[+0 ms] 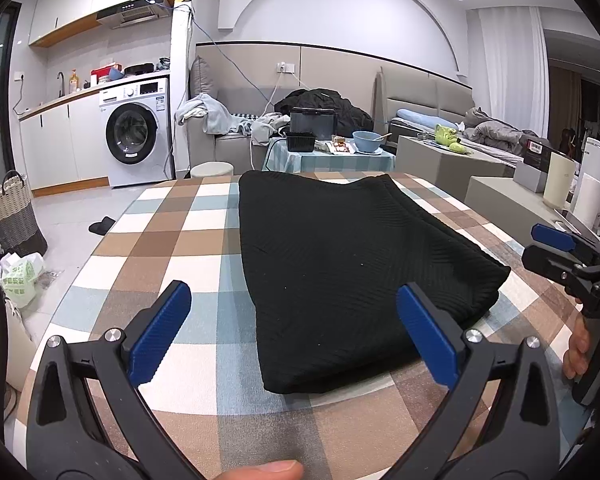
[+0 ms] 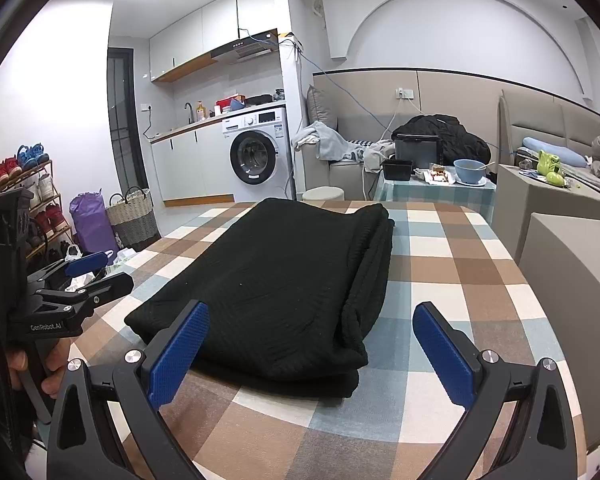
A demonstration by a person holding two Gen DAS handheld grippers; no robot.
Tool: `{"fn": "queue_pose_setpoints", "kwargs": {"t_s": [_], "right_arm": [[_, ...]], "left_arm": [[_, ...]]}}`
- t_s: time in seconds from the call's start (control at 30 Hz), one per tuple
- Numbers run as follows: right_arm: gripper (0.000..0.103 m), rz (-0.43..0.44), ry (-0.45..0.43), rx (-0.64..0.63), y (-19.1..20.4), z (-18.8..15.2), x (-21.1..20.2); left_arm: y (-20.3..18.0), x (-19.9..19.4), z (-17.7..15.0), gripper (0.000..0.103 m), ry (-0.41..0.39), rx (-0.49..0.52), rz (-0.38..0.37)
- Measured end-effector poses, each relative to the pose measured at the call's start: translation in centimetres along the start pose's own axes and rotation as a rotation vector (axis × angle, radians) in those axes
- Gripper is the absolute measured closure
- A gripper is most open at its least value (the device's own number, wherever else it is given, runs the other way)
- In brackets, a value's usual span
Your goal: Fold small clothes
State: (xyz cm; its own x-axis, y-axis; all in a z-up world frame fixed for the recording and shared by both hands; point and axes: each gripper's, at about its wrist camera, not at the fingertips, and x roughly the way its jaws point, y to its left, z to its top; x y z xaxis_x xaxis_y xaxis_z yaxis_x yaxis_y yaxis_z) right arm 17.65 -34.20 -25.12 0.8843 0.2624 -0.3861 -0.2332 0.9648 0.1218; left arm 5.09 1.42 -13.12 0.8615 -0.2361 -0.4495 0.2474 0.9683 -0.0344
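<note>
A black ribbed knit garment [image 1: 340, 264] lies folded in a long rectangle on the checked tablecloth [image 1: 172, 240]. It also shows in the right wrist view [image 2: 284, 280], with stacked layers at its near edge. My left gripper [image 1: 296, 312] is open and empty, hovering just short of the garment's near end. My right gripper [image 2: 312, 332] is open and empty, above the garment's near right corner. Each gripper shows in the other's view: the right gripper [image 1: 556, 248] at the right edge, the left gripper [image 2: 92, 272] at the left edge.
Beyond the table stand a small table with a blue bowl [image 1: 367, 141] and black containers, a washing machine [image 1: 134, 132], a sofa with clothes and a round stool [image 1: 212, 169]. A woven basket [image 2: 132, 216], a purple bag and a shoe rack stand on the left.
</note>
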Motion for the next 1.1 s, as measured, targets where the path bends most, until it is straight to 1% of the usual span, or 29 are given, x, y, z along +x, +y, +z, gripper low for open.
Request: {"fn": "queue_pose_setpoints", "kwargs": {"t_s": [1.1], "right_arm": [[0.000, 0.006, 0.003, 0.006, -0.18, -0.01, -0.07]], "left_arm": [[0.07, 0.04, -0.06, 0.001, 0.000, -0.002, 0.001]]}}
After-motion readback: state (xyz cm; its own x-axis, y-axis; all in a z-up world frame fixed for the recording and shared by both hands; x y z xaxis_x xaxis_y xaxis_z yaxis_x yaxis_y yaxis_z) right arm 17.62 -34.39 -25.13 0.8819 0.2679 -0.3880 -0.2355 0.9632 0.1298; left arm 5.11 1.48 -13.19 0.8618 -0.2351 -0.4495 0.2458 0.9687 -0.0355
